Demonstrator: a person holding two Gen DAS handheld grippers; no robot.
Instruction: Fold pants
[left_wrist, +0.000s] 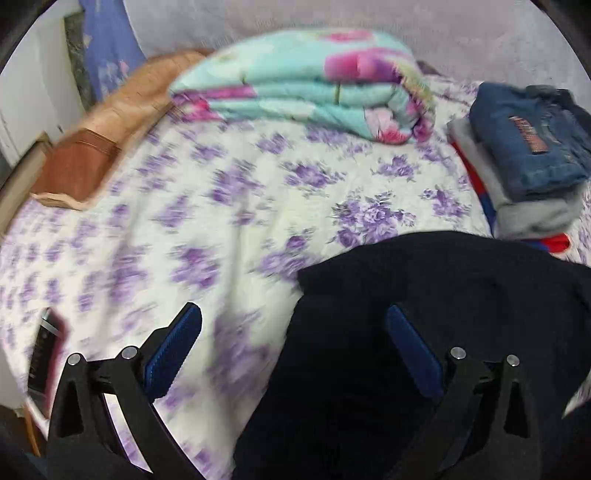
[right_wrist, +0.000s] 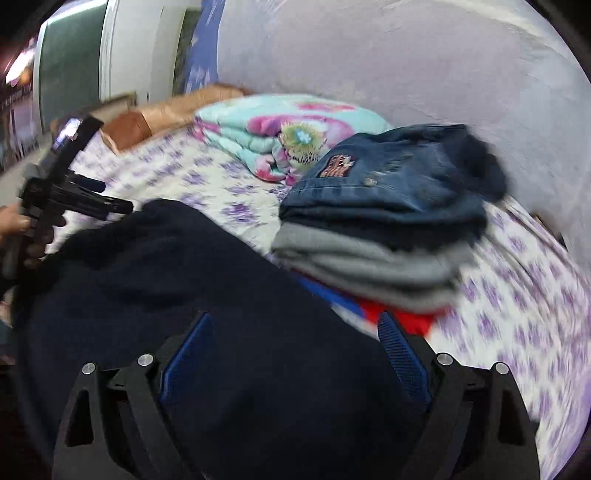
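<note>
Dark pants (right_wrist: 207, 280) lie bunched on the bed (left_wrist: 229, 192) under both wide-spread claws, left (left_wrist: 295, 354) and right (right_wrist: 295, 354); each should pinch an edge and pull flat first.

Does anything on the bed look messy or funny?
Mostly tidy. The dark pants lie in a bunched heap, not yet folded flat. In the stack, the jeans on top sit slightly crooked over the grey layer.

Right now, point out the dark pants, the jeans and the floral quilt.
dark pants (right_wrist: 192, 280): right wrist view, middle of the fabric.
jeans (right_wrist: 391, 184): right wrist view, top face near the patch.
floral quilt (left_wrist: 295, 88): left wrist view, folded front side.
</note>
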